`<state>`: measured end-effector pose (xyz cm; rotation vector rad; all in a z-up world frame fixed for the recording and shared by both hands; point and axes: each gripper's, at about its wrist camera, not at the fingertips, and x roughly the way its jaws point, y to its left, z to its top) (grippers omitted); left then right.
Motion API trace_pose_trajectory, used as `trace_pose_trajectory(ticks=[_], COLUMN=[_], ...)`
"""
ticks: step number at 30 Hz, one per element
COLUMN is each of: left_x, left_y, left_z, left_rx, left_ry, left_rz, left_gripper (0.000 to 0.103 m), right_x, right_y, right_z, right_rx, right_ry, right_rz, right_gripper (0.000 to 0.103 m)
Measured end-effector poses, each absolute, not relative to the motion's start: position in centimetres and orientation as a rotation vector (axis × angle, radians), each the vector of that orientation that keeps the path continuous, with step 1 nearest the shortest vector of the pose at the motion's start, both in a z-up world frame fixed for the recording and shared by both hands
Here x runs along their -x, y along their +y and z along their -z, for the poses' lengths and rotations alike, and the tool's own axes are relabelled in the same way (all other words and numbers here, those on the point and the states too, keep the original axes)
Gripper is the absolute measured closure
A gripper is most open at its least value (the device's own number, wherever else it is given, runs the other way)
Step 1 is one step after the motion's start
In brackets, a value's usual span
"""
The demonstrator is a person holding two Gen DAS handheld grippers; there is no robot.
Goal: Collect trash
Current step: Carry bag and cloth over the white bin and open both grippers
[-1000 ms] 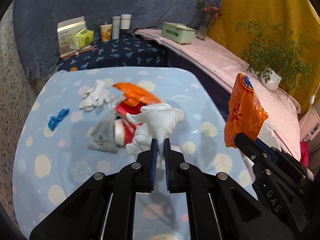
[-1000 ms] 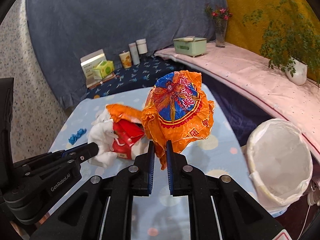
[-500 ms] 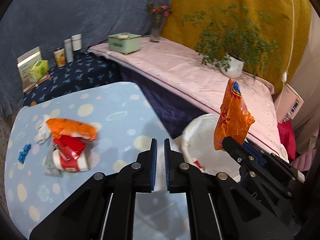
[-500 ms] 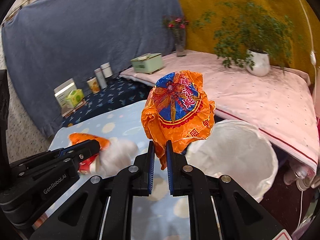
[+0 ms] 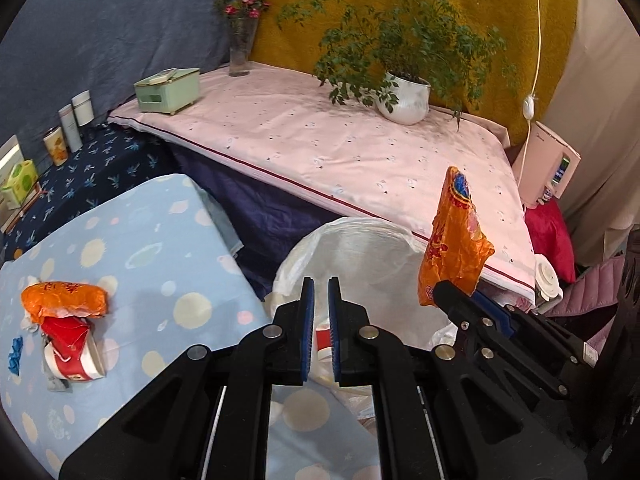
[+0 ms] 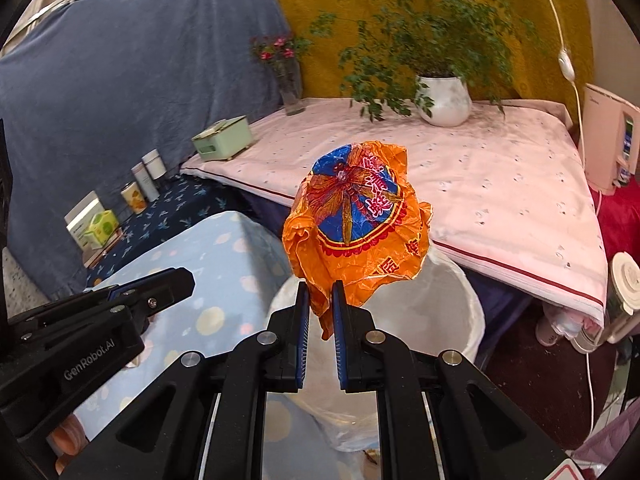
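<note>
My right gripper [image 6: 320, 292] is shut on a crumpled orange snack wrapper [image 6: 356, 232] with a blue and red print. It holds the wrapper over the near rim of a bin lined with a white bag [image 6: 452, 300]. In the left wrist view the same wrapper [image 5: 452, 240] stands up from the right gripper [image 5: 440, 288], above the bin [image 5: 360, 240]. My left gripper [image 5: 320, 292] is shut at the bin's near edge, and nothing shows between its tips. On the light-blue table [image 5: 160, 240] lie another orange wrapper [image 5: 64, 298], a crushed red and white cup [image 5: 68, 344] and a blue scrap [image 5: 15, 356].
Behind the bin a pink-covered bench carries a potted plant [image 5: 404, 96], a green box [image 5: 168, 84] and a flower vase [image 5: 240, 52]. A dark blue surface with cans [image 5: 56, 150] lies beyond the table. A white appliance [image 5: 548, 168] and its cord stand at the right.
Both grippers swung right from above the table to the bin. The white tissue wad that stood above the left fingers a second ago no longer shows there. The right gripper still holds the wrapper.
</note>
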<state>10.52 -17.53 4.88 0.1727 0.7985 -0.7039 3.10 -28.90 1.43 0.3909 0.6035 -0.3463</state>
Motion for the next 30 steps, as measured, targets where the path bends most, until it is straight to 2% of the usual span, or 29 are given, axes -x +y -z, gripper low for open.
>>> trace_pose_trajectory(ticks=[4, 6, 10, 12, 17, 25, 27, 29, 30], left_x=[-10.5, -10.7, -11.2, -11.5, -11.6, -12.5, -12.5, -12.4, -12.4], left_y=[-16.3, -15.2, -12.4, -11.1, -10.0, -11.0, -11.1, -11.2, -11.2], left_z=[-4.1, -3.1, -0.1, 1.5, 4.7, 9.0, 9.6, 9.6, 9.5], left_rx=[-0.167, -0.17, -0.17, -0.154, -0.159, -0.161, -0.163, -0.171, -0.171], left_ry=[0.805, 0.824, 0.869, 0.905, 0.959, 1.047, 1.063, 1.067, 1.065], left_rz=[0.689, 0.654, 0.598, 0.575, 0.555, 0.533, 0.54, 0.546, 0.55], left_gripper=[0.091, 0.063, 0.047, 0.034, 0.023, 0.024, 0.042, 0.054, 0.067], right_x=[-2.4, -2.3, -2.5, -2.8, -3.3, -3.5, -3.6, -3.7, -3.7], right_y=[-29.7, -29.7, -29.3, -29.1, -28.6, -28.3, -28.2, -28.1, -28.1], right_z=[-0.5, 0.2, 1.7, 2.4, 3.3, 4.1, 4.4, 4.5, 4.6], right_rx=[-0.415, -0.425, -0.436, -0.442, -0.445, -0.44, -0.438, -0.438, -0.439], right_ry=[0.612, 0.625, 0.654, 0.667, 0.688, 0.711, 0.717, 0.721, 0.722], right_rz=[0.357, 0.354, 0.341, 0.333, 0.316, 0.31, 0.308, 0.306, 0.306], right_gripper=[0.092, 0.092, 0.092, 0.092, 0.092, 0.092, 0.092, 0.092, 0.092])
